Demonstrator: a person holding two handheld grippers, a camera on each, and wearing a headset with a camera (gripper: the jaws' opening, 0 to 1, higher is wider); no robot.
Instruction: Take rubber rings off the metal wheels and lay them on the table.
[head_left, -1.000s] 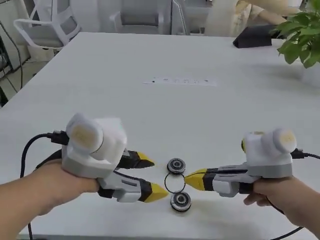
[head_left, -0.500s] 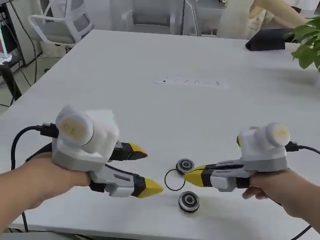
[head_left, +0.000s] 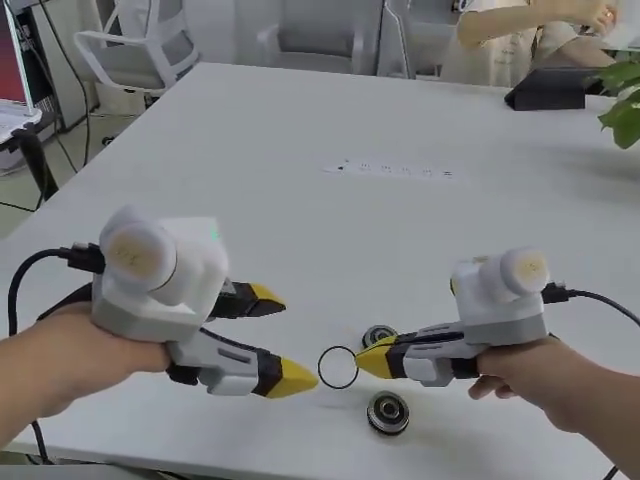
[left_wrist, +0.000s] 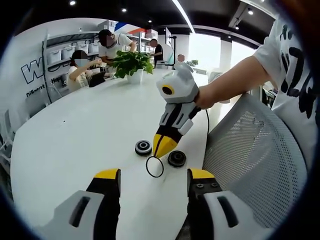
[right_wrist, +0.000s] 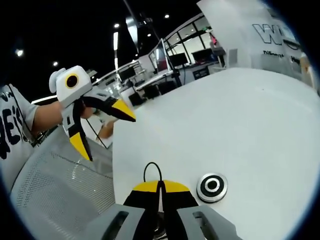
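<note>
Right gripper (head_left: 365, 362) has its yellow-tipped jaws pressed together on the rim of a thin black ring (head_left: 338, 367), which sticks out past the tips as a full loop. The ring is low over the white table (head_left: 300, 200); whether it touches the surface I cannot tell.

One wheel (head_left: 380, 336) lies flat on the table just behind the right gripper's tips, partly hidden by them. The second wheel (head_left: 388, 411) lies flat just in front of those tips, on the person's side, clear of the ring. In the right gripper view a wheel sits just beside the closed jaws, on their right.

Facing the right gripper from the other side of the ring, the left gripper (head_left: 278, 337) has its jaws spread wide with nothing between them. Its lower tip is near the ring without touching it. In the left gripper view the right gripper's tip, the ring and both wheels show between and beyond the spread jaws. A hand (head_left: 545, 385) grasps the right gripper from behind.
</note>
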